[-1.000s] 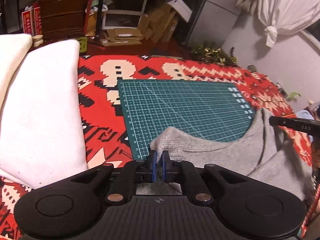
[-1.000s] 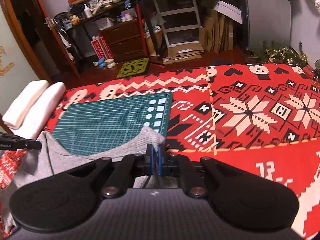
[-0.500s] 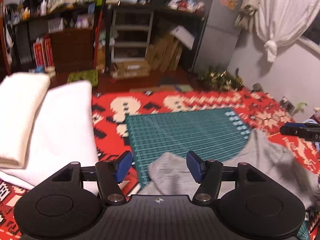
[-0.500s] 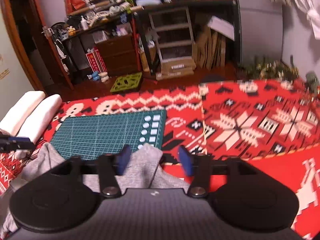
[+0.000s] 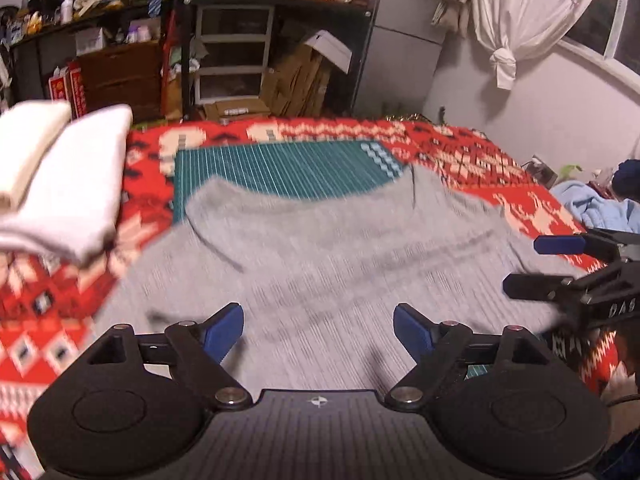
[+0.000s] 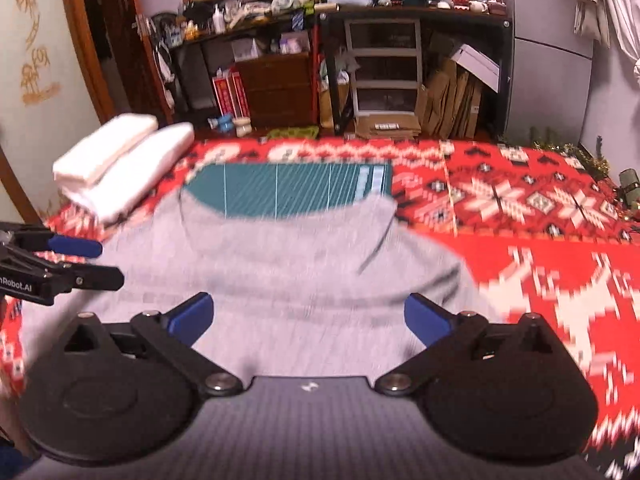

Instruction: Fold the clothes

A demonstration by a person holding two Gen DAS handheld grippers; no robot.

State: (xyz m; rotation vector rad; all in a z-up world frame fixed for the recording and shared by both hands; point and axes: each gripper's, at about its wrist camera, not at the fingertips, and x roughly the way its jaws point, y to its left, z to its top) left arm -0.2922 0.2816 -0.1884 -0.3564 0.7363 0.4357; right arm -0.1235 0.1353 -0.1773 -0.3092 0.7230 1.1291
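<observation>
A grey knit garment [image 5: 328, 264] lies folded over on the green cutting mat [image 5: 280, 168] and the red patterned blanket [image 5: 480, 160]. In the right wrist view the same grey garment [image 6: 288, 264] covers the near part of the mat [image 6: 292, 188]. My left gripper [image 5: 318, 330] hangs over the garment's near part, its jaws still opening, nothing pressed between the blue pads. My right gripper [image 6: 308, 318] is likewise over the cloth, jaws opening wide and holding nothing. Each gripper shows at the edge of the other's view: the right gripper [image 5: 532, 264] and the left gripper [image 6: 100, 262].
Two folded white cloths [image 5: 68, 184] lie at the blanket's left. A light blue garment [image 5: 592, 204] sits at the far right. Shelves, drawers and cardboard boxes [image 6: 448, 96] stand behind the bed. A curtain [image 5: 516, 20] hangs at the right wall.
Both grippers let go of the garment's corners, opened wide and pulled back toward me. The folded-over grey edge now lies flat on the mat.
</observation>
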